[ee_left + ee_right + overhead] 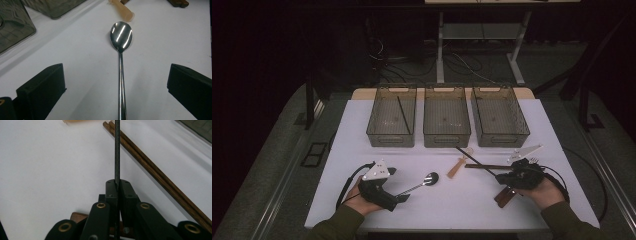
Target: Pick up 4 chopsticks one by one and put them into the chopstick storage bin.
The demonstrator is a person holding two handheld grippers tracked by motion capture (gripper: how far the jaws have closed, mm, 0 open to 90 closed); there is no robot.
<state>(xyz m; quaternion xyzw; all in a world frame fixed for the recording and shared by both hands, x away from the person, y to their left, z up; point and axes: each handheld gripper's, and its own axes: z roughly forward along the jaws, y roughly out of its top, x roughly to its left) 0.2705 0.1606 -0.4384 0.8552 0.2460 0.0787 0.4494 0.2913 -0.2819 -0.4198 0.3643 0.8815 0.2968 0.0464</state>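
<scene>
A steel spoon [428, 179] lies on the white table [452, 205], bowl pointing away from me. Its handle [121, 82] runs between the wide-apart jaws of my left gripper [117, 75], which stands open around it near the front left [398, 186]; the pads are well clear of the handle. My right gripper [500, 176] at the front right is shut on a thin black chopstick [474, 160]. The stick [117, 150] juts straight out from the closed jaws [117, 185]. A pair of brown wooden chopsticks [150, 162] lies on the table just beside it [482, 166].
Three clear grey bins stand in a row at the back: left [389, 137], middle [447, 137], right [502, 137]. The left one holds a black stick [403, 114]. A beige utensil [457, 166] lies mid-table, and a brown wooden piece [504, 196] sits under my right hand.
</scene>
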